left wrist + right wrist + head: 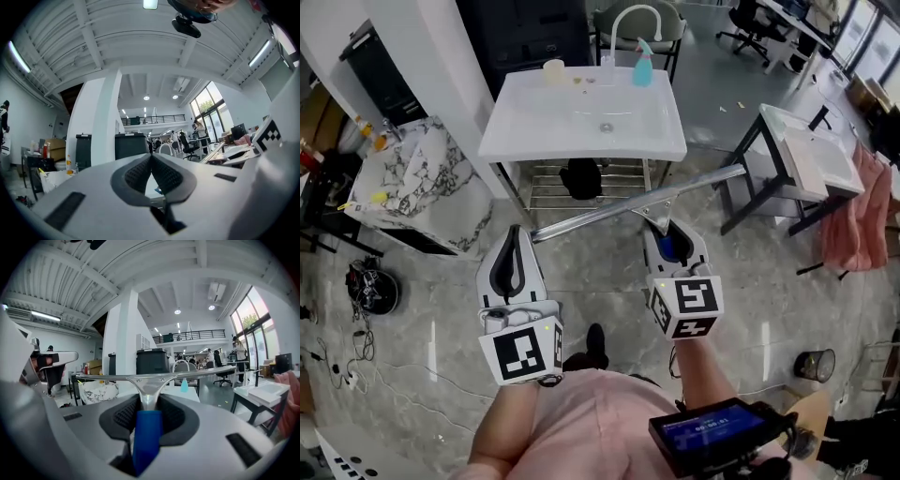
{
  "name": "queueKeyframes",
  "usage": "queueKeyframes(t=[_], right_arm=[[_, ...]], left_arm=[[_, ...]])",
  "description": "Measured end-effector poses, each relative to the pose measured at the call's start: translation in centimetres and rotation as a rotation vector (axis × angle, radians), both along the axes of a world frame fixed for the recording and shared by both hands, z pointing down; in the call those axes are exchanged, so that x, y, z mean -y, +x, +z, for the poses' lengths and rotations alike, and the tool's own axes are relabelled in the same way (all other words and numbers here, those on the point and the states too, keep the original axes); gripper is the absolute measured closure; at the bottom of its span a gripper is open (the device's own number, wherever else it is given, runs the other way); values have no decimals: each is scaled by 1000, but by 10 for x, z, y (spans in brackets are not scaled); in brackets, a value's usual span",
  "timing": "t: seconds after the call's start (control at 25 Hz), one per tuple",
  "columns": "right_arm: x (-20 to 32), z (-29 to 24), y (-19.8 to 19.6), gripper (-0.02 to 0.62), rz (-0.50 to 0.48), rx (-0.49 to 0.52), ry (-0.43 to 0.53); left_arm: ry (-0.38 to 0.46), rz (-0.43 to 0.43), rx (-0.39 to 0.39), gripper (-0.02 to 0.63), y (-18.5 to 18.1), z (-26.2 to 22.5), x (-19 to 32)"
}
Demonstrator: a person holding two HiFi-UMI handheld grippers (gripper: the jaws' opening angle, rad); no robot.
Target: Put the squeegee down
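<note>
While the person stands on the grey floor (609, 286) facing a white washbasin (581, 142), the right gripper (668, 236) is clenched on the blue handle of the squeegee (633, 204). In the right gripper view its ribbed pads (124, 414) press on both sides of that handle. The squeegee is held off the ground, its long metal blade bar running crosswise ahead of the jaws, in front of the washbasin's metal stand. The left gripper (514, 239) hangs beside it, empty, its jaws closed together so that the tips meet. A teal spray bottle (643, 64) and a white gooseneck faucet (630, 17) stand at the washbasin's back edge. A marble-topped counter (414, 178) sits to the left. To the right, a second white basin (811, 155) rests on a dark frame, with a pink cloth (848, 220) hanging beside it.
</note>
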State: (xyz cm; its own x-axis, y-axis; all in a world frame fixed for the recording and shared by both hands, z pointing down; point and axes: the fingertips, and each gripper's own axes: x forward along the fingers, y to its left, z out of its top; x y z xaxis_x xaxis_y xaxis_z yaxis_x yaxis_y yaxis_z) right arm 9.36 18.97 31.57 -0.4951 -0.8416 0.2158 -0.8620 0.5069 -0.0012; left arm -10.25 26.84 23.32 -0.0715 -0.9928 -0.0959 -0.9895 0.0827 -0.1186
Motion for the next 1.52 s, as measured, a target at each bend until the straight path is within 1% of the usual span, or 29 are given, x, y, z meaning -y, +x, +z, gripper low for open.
queueKeyframes(t=[0.12, 0.24, 0.48, 0.64, 0.92, 1.24, 1.52], right_arm=[[22, -7, -17, 489, 13, -1, 9], [39, -12, -29, 489, 18, -19, 19], [65, -17, -38, 489, 37, -40, 37], [78, -14, -34, 489, 50, -49, 33], [116, -3, -29, 489, 69, -32, 17], [188, 33, -26, 489, 62, -33, -57], [250, 44, -20, 489, 46, -21, -93]], left_arm=[[21, 13, -2, 597, -19, -9, 25], [39, 21, -23, 597, -32, -12, 45], [21, 44, -53, 597, -44, 0, 77], [10, 62, -54, 597, -40, 6, 94], [-25, 80, -46, 597, -33, 24, 136], [-103, 74, -21, 597, -27, 51, 209], [-125, 69, -1, 597, -16, 55, 277]])
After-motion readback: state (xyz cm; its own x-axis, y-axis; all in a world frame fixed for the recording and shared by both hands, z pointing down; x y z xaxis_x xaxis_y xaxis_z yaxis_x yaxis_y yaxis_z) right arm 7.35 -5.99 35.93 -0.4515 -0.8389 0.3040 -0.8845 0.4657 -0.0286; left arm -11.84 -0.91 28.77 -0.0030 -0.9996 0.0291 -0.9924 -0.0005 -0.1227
